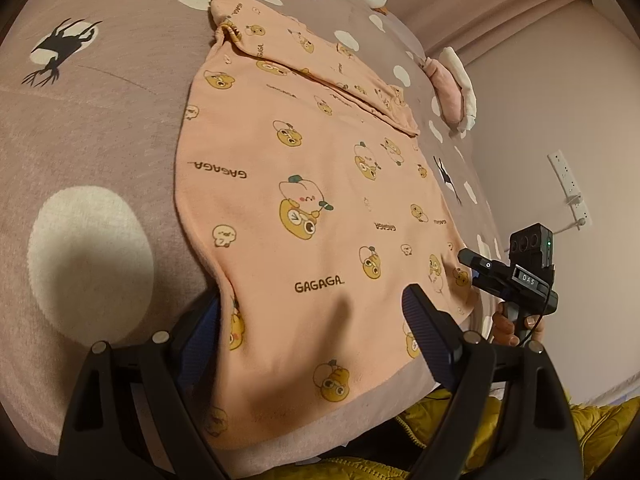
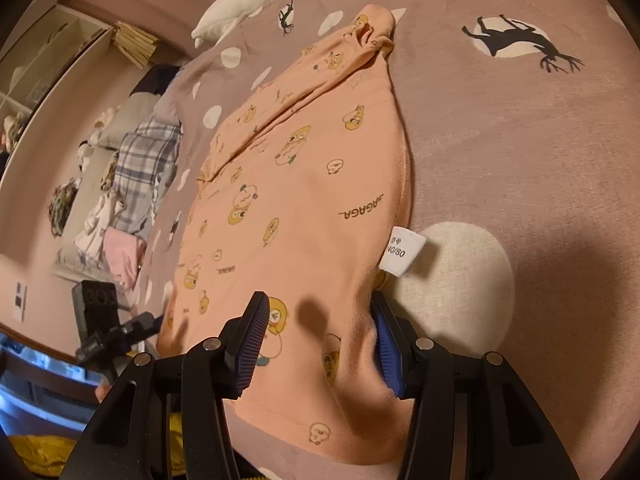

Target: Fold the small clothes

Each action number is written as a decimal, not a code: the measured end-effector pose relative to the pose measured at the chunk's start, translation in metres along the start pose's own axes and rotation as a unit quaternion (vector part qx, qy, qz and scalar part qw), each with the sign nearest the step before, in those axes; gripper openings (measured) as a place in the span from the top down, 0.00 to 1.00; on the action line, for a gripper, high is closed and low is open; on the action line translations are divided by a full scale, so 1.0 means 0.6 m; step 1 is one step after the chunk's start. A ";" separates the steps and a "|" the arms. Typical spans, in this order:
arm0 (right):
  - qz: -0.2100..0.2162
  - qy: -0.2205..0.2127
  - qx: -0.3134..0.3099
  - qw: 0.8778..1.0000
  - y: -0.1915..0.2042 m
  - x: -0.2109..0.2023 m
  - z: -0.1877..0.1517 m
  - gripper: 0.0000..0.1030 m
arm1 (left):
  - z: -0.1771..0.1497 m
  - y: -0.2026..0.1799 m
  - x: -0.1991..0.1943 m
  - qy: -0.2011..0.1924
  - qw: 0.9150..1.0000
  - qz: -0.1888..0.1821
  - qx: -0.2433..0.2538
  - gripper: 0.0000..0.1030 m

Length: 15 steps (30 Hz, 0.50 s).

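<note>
On the mauve spotted bedspread (image 1: 100, 128) lies the peach cartoon-print garment (image 1: 304, 208), flat, sleeve folded across its top. Left gripper (image 1: 312, 320) straddles its near hem, jaws wide, not pinching. Right gripper (image 2: 320, 340) straddles the opposite near corner; grip unclear. Only the right view shows the white size tag (image 2: 402, 252) and laundry pile (image 2: 132, 184).

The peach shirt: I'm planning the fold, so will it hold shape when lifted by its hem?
Probably not: the peach shirt lies limp, with soft wrinkles. It likely sags between grip points. Looks thin and light, and may drag rather than slide on the fuzzy bedspread.
</note>
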State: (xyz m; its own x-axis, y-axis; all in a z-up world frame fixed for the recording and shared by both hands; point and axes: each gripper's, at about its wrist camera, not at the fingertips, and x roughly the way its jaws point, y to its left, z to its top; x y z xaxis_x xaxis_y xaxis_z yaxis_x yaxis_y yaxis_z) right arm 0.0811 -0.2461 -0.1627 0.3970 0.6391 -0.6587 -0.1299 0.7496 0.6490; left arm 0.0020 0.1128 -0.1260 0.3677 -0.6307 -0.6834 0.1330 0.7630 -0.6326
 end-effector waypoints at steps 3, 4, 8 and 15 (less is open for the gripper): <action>0.001 -0.001 0.002 1.000 0.002 0.001 0.000 0.50 | 0.001 -0.001 0.000 0.001 1.000 0.000 0.001 0.16; 0.000 -0.002 0.003 1.000 0.001 0.001 0.000 0.50 | 0.001 -0.001 0.000 0.001 1.000 -0.001 0.001 0.16; -0.016 -0.015 0.005 1.000 -0.003 -0.012 0.004 0.50 | 0.000 0.001 -0.001 0.001 1.000 -0.003 0.000 0.16; -0.049 -0.037 0.019 0.998 -0.029 -0.036 0.012 0.50 | 0.000 0.001 0.001 0.002 1.000 -0.003 -0.001 0.15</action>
State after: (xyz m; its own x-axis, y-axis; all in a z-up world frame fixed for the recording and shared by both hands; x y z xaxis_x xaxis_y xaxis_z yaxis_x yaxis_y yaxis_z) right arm 0.0811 -0.2744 -0.1572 0.4719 0.5476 -0.6909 -0.0533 0.8000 0.5976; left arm 0.0021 0.1131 -0.1271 0.3638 -0.6356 -0.6809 0.1341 0.7591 -0.6370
